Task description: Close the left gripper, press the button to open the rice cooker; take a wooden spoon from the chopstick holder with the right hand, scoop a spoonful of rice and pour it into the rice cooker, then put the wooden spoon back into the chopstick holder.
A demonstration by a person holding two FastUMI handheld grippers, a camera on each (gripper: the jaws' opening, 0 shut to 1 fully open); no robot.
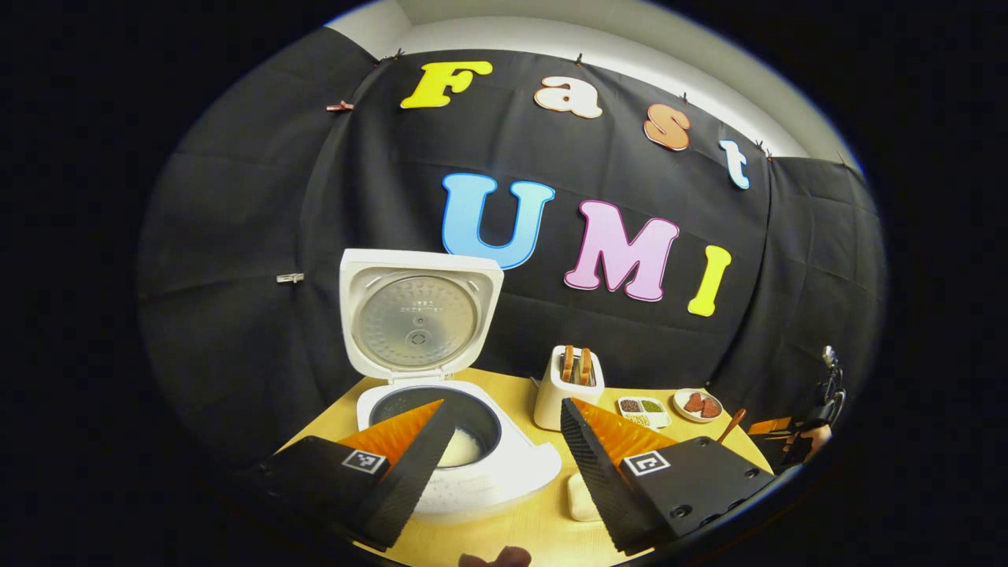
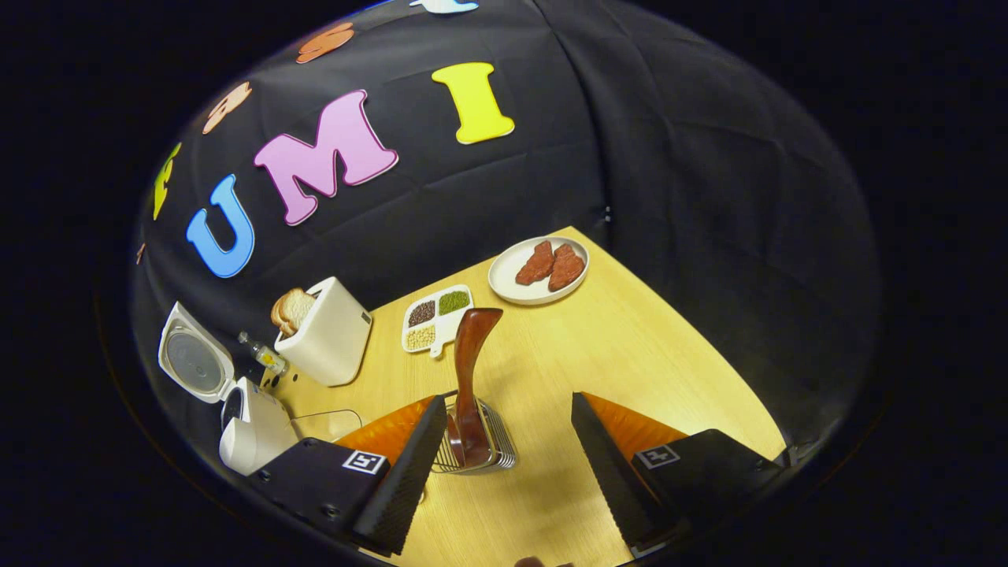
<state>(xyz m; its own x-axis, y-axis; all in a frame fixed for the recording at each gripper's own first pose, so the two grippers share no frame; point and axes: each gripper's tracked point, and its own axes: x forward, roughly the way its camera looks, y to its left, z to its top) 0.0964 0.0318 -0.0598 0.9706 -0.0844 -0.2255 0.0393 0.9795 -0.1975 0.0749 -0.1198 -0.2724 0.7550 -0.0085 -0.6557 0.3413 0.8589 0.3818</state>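
Note:
The white rice cooker (image 1: 472, 472) stands with its lid (image 1: 417, 315) raised, and white rice shows in its dark inner pot (image 1: 465, 445). My left gripper (image 1: 504, 465) hangs open just in front of the pot, holding nothing. In the right gripper view the dark wooden spoon (image 2: 470, 362) stands upright in the wire chopstick holder (image 2: 492, 453). My right gripper (image 2: 508, 472) is open around the holder, and the spoon is close to the left finger (image 2: 409, 465) without being pinched. The cooker (image 2: 252, 425) sits far off at the left there.
A white toaster (image 1: 568, 386) with bread, a divided tray of beans (image 1: 644, 409) and a plate of red meat (image 1: 698, 405) line the back of the wooden table (image 2: 630, 346). A small cream dish (image 1: 581, 496) lies by the cooker. A little bottle (image 2: 264, 354) stands behind the toaster (image 2: 327, 331).

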